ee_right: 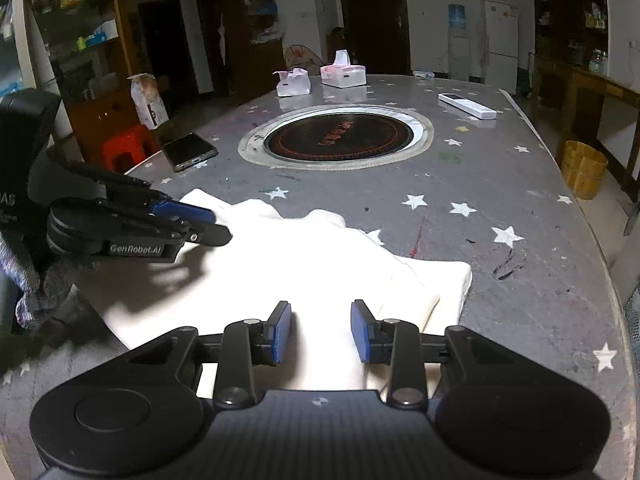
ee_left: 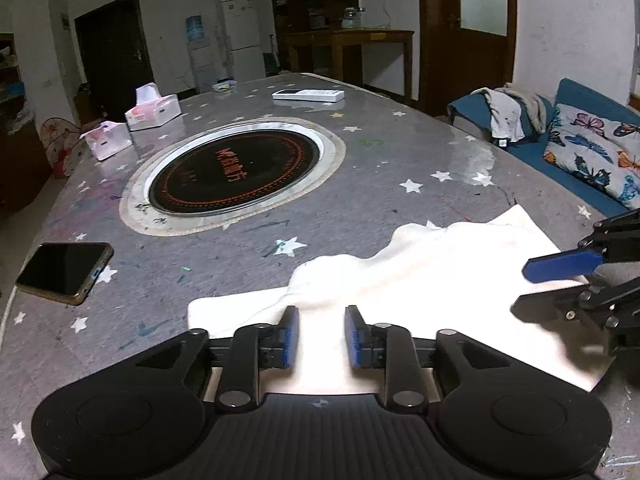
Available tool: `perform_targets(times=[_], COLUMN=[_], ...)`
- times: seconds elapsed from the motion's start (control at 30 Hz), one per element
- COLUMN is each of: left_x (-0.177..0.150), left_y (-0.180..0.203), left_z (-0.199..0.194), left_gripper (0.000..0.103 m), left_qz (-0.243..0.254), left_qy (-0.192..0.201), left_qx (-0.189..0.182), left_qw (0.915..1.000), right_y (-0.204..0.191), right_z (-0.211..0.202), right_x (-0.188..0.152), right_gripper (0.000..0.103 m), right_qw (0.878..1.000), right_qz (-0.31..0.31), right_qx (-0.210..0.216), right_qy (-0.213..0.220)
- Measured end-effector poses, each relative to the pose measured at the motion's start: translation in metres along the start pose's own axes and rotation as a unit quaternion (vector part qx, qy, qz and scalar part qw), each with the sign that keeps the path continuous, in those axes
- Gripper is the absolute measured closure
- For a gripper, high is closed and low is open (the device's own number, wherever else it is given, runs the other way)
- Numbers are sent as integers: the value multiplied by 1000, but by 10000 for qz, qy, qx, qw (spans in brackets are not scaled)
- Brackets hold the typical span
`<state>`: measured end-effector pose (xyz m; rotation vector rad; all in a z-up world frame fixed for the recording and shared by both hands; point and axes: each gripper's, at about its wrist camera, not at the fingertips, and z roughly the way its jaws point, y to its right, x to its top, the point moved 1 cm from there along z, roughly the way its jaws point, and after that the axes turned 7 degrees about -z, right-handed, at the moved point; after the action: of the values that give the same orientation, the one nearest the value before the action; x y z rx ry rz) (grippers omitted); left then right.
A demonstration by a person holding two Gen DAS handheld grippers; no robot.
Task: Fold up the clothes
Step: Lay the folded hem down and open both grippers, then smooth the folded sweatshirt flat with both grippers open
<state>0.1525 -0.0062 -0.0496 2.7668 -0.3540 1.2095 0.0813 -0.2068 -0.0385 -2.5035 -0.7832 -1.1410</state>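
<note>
A dim living room, and in the middle of it a long grey table (ee_left: 360, 208) scattered with white stars, a round black hotplate (ee_left: 236, 170) sunk into its centre. The cloth (ee_left: 420, 264) lies at the near edge, lower right of the left wrist view and lower centre of the right wrist view (ee_right: 304, 264). It is white to cream, so brightly lit that much of its surface washes out. It looks partly folded: a flat layer underneath sticks out at the corners, and a rumpled upper layer with a wavy far edge sits on top.

The left gripper (ee_left: 322, 336) hangs over the cloth's near part with its blue pads narrowly apart and nothing between them. The right gripper (ee_right: 322, 330) is parted about the same way over the cloth, also holding nothing.

The left wrist view alone shows a blue sofa (ee_left: 580, 120) with a butterfly cushion (ee_left: 596, 152) at the right, and the right gripper coming in from the right edge (ee_left: 560, 280). The right wrist view alone shows a red stool (ee_right: 128, 144), a wooden bucket (ee_right: 584, 168) on the floor, and the left gripper from the side (ee_right: 200, 224) at the cloth's left edge. Both show a phone (ee_left: 66, 272), two tissue packs (ee_left: 154, 110) and a white remote (ee_left: 308, 95)
</note>
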Motion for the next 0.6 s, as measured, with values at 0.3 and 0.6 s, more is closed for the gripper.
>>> perform_targets(times=[0.3, 0.6], left_x=[-7, -20], left_y=[2, 6], left_z=[-17, -39], left_gripper=[60, 54], left_qz=[-4, -27], left_qy=[63, 114], left_qx=[250, 500], left_qw=[9997, 9987], right_y=[-13, -18], right_z=[-13, -22], right_x=[-6, -5], right_gripper=[70, 64], right_qw=[9997, 9995], right_qz=[-222, -287], right_qx=[-6, -68], right_qy=[36, 150])
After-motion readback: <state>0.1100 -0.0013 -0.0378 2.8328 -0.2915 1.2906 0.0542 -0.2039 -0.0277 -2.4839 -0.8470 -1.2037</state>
